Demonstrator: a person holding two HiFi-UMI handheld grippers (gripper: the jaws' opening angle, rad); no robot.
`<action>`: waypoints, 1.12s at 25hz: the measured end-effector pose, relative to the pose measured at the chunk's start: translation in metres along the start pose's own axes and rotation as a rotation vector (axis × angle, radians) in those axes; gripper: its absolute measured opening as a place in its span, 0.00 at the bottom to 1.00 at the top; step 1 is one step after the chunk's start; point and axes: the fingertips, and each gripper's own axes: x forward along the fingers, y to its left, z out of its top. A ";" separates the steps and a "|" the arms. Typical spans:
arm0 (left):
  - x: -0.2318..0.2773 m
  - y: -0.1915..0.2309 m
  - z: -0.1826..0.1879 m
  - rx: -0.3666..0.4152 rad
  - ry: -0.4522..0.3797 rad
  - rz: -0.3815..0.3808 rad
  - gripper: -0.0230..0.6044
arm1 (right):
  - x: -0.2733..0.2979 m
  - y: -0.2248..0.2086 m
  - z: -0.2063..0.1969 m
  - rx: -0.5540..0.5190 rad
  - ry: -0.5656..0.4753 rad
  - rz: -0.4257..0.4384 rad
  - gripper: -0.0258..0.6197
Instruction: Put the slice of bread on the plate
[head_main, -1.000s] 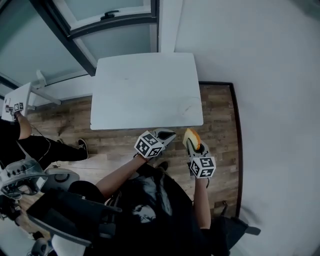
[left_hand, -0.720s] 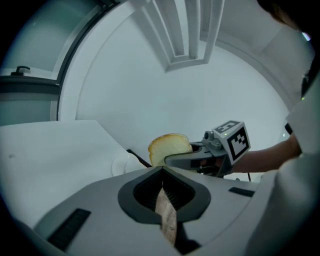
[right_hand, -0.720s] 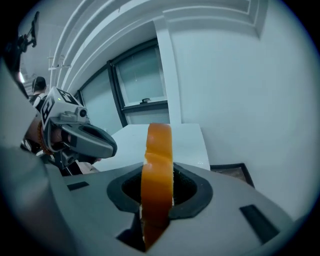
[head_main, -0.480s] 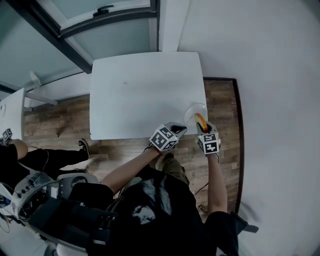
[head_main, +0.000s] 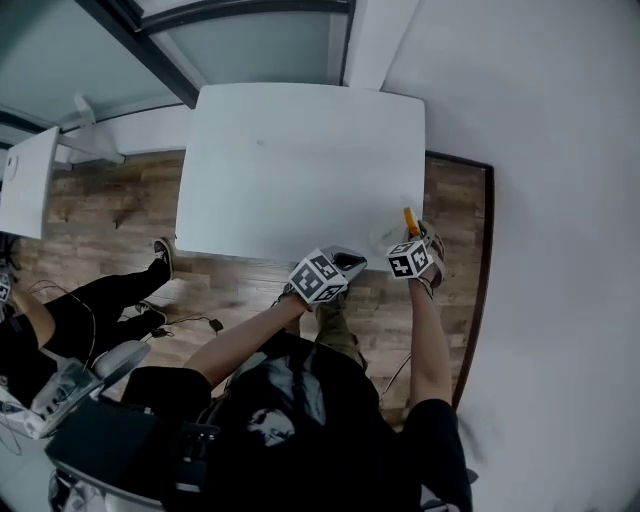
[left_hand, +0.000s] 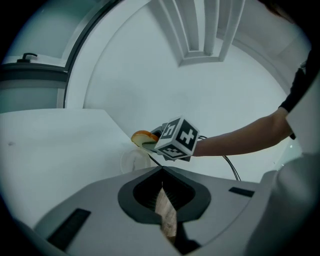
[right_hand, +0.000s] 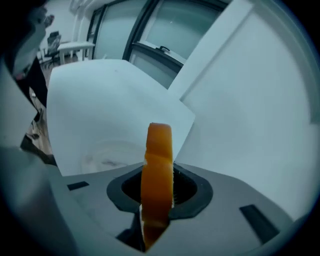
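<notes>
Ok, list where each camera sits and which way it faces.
Head view: on the person's head, looking steeply down at the white table; the person's arms, the left gripper and right gripper show.
Left gripper view: on the left gripper, looking along its shut, empty jaws toward the plate; the right arm shows.
Right gripper view: on the right gripper, looking down at the table past the slice of bread in its jaws.
Shared: both gripper views show the plate and the slice of bread.

tabletop (head_main: 290, 160): white, smooth, matt | floor (head_main: 110, 205): grained wood planks | slice of bread (right_hand: 158, 165): smooth orange-brown crust | plate (right_hand: 107, 155): white, smooth | right tool (right_hand: 159, 192): grey matt plastic
</notes>
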 end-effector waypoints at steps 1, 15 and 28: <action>-0.001 -0.001 -0.003 -0.004 0.004 0.004 0.04 | 0.006 -0.001 0.001 -0.054 0.007 -0.027 0.19; -0.010 -0.009 0.005 -0.059 -0.025 0.007 0.04 | -0.010 0.085 0.001 0.020 0.008 0.487 0.51; -0.033 -0.027 0.045 0.041 -0.194 0.047 0.04 | -0.174 0.016 -0.017 0.663 -0.380 0.176 0.16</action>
